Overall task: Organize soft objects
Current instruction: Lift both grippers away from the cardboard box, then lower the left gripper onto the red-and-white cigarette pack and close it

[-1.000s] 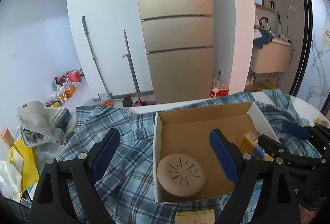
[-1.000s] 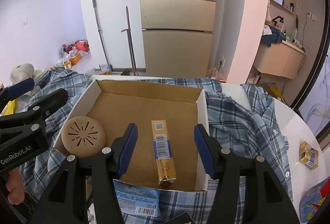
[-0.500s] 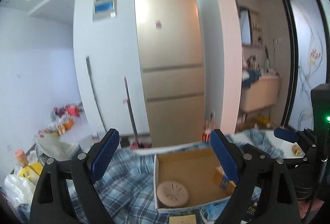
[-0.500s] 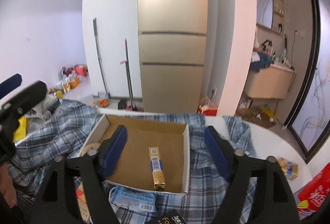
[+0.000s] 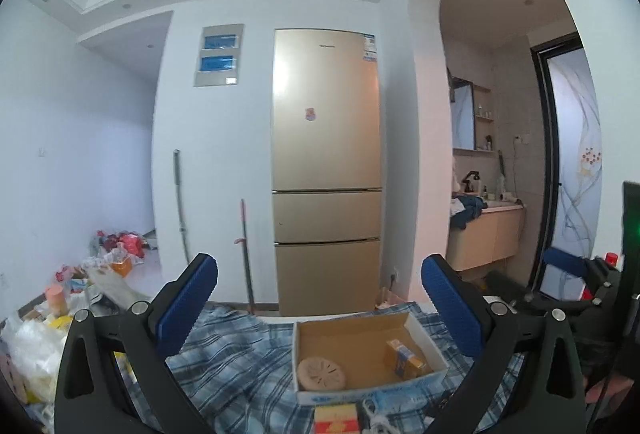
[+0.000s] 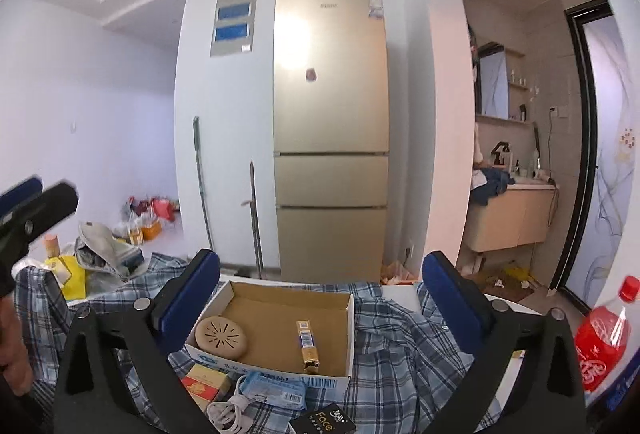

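Beyond the table a gold fridge (image 6: pixel 330 138) fills the wall. On the table the plaid shirt (image 6: pixel 404 350) lies crumpled beneath and around the open cardboard box (image 6: pixel 276 318), which holds a round tan puff (image 6: pixel 221 337) and a gold stick pack (image 6: pixel 307 345). Both tools stand back from it, each with nothing between its pads: the left gripper (image 5: pixel 320 308) and right gripper (image 6: pixel 320 304) have just been opening, to their widest. This looks like a pause between placements; the next move probably calls for reaching down to another soft item, perhaps the blue packet (image 6: pixel 276 388) in front of the box.
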Available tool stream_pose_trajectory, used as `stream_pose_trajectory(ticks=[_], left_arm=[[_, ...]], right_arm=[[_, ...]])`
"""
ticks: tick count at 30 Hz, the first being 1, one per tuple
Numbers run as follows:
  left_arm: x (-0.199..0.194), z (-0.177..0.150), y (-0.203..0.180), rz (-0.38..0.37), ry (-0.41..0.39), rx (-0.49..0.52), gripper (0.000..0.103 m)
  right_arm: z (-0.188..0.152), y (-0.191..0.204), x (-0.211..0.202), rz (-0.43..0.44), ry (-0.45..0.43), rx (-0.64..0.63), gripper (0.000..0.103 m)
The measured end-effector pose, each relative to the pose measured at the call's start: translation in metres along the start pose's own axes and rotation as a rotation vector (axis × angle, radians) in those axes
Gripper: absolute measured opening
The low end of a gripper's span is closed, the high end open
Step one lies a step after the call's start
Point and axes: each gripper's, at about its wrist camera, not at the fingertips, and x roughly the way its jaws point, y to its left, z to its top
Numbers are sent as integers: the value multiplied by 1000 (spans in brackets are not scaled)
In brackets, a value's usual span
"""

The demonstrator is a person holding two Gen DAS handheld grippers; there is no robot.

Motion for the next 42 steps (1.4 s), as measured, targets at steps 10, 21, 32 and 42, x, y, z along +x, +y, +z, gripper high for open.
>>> stream_pose_trajectory(ticks=[10, 21, 32, 42], left_arm=[[-13, -46, 6, 3, -8, -8, 103], [7, -91, 1, 17, 48, 43, 103], [24, -103, 10, 13, 118, 8, 103], [50, -118, 14, 3, 258, -23, 103]], right_arm=[[-35, 1, -17, -4, -49, -19, 101], [-67, -6, 2, -6, 17, -16, 101], [-80, -1, 12, 0, 68, -39, 101], [-89, -3, 30, 40, 178, -22, 101]])
